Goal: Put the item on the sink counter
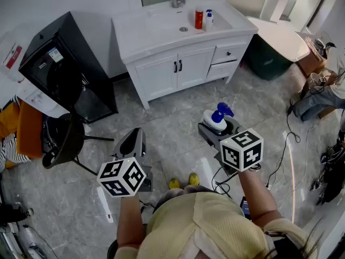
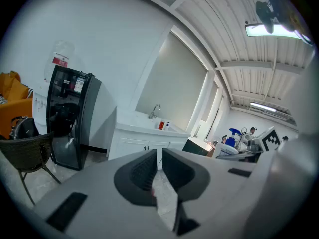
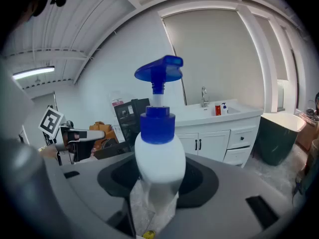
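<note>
2 hand-held grippers (image 1: 132,140) (image 1: 217,129), 3 btls (image 1: 216,117) (image 1: 199,19) (image 1: 208,18), 1 sink (image 1: 161,23), 1 chair (image 1: 64,142)

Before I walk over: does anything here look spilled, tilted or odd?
Nothing stands out. The pump bottle sits upright in the right gripper; the red bottle and white bottle on the counter stand upright, with no spill showing.

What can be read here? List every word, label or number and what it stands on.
Nothing legible.
Red-and-white label on the white unit beside the black fridge: blurred.
White sticker on that fridge: too small.
Small red bottle on the white sink counter: too small.
Black-and-white marker cubes: patterns, no words.
White blue-capped pump bottle: no print.
</note>
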A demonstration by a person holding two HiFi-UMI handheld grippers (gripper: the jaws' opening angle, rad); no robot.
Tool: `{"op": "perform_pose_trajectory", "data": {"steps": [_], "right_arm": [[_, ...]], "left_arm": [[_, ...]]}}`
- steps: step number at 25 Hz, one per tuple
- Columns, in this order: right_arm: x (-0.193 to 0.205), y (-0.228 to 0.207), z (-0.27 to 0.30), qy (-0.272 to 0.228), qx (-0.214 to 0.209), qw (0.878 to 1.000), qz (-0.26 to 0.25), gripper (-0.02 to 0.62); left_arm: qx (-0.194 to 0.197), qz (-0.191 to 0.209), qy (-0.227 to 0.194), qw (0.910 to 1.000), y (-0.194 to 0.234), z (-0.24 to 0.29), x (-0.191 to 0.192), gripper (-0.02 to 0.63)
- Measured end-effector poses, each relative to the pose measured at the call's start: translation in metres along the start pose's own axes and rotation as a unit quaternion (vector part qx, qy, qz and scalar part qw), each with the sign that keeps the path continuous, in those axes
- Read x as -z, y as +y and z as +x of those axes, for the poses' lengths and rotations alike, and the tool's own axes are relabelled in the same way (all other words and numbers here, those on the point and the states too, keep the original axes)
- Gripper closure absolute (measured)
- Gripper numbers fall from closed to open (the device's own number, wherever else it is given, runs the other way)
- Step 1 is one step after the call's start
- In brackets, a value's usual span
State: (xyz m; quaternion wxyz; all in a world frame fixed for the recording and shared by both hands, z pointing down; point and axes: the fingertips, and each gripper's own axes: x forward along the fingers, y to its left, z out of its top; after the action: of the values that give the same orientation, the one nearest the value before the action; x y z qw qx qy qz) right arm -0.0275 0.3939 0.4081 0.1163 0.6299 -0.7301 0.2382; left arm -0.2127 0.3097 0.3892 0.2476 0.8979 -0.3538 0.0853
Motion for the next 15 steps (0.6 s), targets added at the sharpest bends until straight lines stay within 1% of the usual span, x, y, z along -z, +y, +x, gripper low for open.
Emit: {"op": "perform_pose_trajectory", "data": {"steps": [8,15], "right_arm": [[0.0033,0.0003,-0.0042,-0.005,-0.007,1.0,0.007,0.379],[0.008,-0.0073,-0.0093,-0.001,0.0,1.0,0.009,0.379]], "left_arm": [[-0.004,-0.001,-0.001,1.0,0.0006,-0.0023,0.0038,0.541],[0.001,0.001,0.005,1.0,-0.0059,0.0009,0.0089,0.541]]}}
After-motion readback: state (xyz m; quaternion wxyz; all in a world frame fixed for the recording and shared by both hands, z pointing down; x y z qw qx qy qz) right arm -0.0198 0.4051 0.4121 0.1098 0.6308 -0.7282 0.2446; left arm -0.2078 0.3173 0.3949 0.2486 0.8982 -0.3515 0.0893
